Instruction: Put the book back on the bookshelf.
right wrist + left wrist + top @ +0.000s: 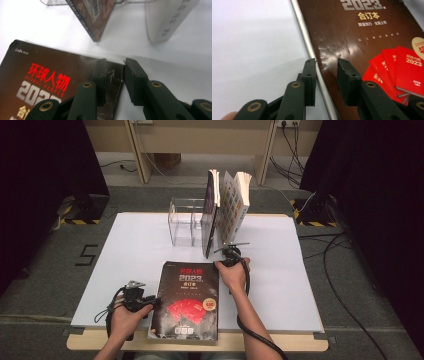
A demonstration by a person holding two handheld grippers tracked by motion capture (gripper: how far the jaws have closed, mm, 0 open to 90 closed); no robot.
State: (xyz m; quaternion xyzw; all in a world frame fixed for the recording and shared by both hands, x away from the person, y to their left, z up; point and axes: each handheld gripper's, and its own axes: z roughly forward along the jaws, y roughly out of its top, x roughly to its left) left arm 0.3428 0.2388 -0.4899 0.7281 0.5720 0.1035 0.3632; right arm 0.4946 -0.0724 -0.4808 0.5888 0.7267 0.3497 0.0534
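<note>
- The left gripper (150,301) is sitting at the book's (187,300) left edge, near the table's (130,245) front; in the left gripper view its jaws are standing spread, straddling that long edge (318,72) with one jaw over the white table and the other over the cover, pinching nothing.
- The book is lying flat, cover up, at the front middle of the table, its near end reaching the table's front edge.
- It is looking thick and fairly heavy, with a glossy, likely slippery cover that is already creased; taking it by the stiff spine edge rather than by the cover alone seems wiser.
- The right gripper (226,261) is resting at the book's far right corner (117,72), jaws spread astride it, gripping nothing.
- Beyond it, two books (227,205) are standing propped beside a clear holder (185,222).
</note>
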